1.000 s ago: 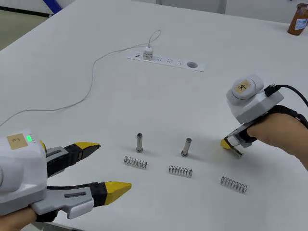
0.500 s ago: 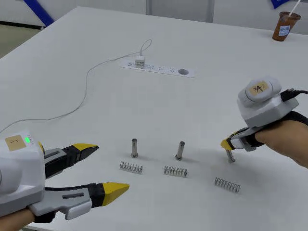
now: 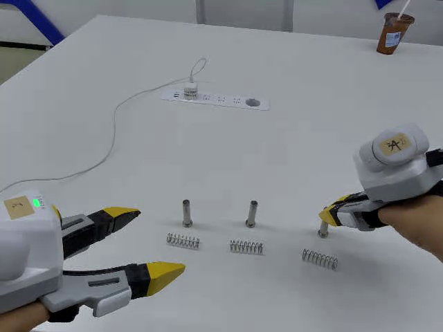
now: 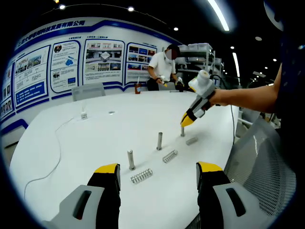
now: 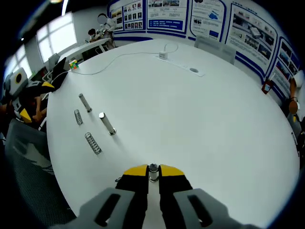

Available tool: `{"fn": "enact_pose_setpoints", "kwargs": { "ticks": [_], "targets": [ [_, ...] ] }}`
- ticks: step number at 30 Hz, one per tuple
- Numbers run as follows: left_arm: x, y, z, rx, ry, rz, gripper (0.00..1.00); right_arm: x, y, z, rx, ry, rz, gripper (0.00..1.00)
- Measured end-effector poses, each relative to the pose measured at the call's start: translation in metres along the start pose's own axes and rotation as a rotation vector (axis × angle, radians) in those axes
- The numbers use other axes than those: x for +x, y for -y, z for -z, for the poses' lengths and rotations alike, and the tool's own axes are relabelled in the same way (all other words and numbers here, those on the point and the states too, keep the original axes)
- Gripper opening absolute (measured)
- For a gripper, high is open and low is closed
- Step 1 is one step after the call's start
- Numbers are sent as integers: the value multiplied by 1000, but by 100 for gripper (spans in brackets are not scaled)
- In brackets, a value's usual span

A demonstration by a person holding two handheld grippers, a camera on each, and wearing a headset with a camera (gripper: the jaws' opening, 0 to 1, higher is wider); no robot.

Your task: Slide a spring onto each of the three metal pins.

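Note:
Two metal pins [image 3: 186,212] [image 3: 252,213] stand upright on the white table, a spring [image 3: 183,241] [image 3: 246,247] lying in front of each. A third pin [image 3: 323,229] stands at the right, its spring [image 3: 320,259] in front of it. My right gripper [image 3: 332,214] is shut on this pin's top, and the pin's head [image 5: 153,168] sits between the yellow tips. At the lower left my left gripper [image 3: 149,242] is open and holds nothing. From the left gripper [image 4: 158,169], the nearest pin [image 4: 130,160] and spring [image 4: 141,175] lie just ahead.
A white power strip [image 3: 214,99] with a plugged-in cable [image 3: 111,142] lies further back on the table. A brown drink cup [image 3: 390,31] stands at the far right edge. A person [image 4: 162,67] stands behind the table.
The right gripper has brought its pin from tilted to upright on the table. The left gripper stays open in the same spot. The camera has tilted.

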State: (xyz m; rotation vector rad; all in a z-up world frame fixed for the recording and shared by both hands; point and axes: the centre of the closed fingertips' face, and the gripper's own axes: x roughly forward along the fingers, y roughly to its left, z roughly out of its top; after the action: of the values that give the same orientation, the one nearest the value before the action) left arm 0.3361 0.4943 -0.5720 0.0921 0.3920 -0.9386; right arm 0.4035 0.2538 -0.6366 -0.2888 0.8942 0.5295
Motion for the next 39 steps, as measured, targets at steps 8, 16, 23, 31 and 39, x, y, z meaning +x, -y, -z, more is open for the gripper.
{"fn": "enact_pose_setpoints", "kwargs": {
  "ticks": [8,16,23,31,39],
  "targets": [
    [-2,0,-2,1,8,-2,66,3,-7,-4,-27,47,-14,9],
    [-4,0,0,-3,11,-7,66,2,-9,-2,-47,50,-9,9],
    [-3,2,0,-1,9,-4,66,-1,-8,1,-63,44,-6,9],
    [-4,3,-1,2,12,-2,66,-4,-9,-1,-66,61,-2,12],
    [-2,4,2,-1,9,4,66,-10,-10,2,-66,68,-2,15]
  ]
}}
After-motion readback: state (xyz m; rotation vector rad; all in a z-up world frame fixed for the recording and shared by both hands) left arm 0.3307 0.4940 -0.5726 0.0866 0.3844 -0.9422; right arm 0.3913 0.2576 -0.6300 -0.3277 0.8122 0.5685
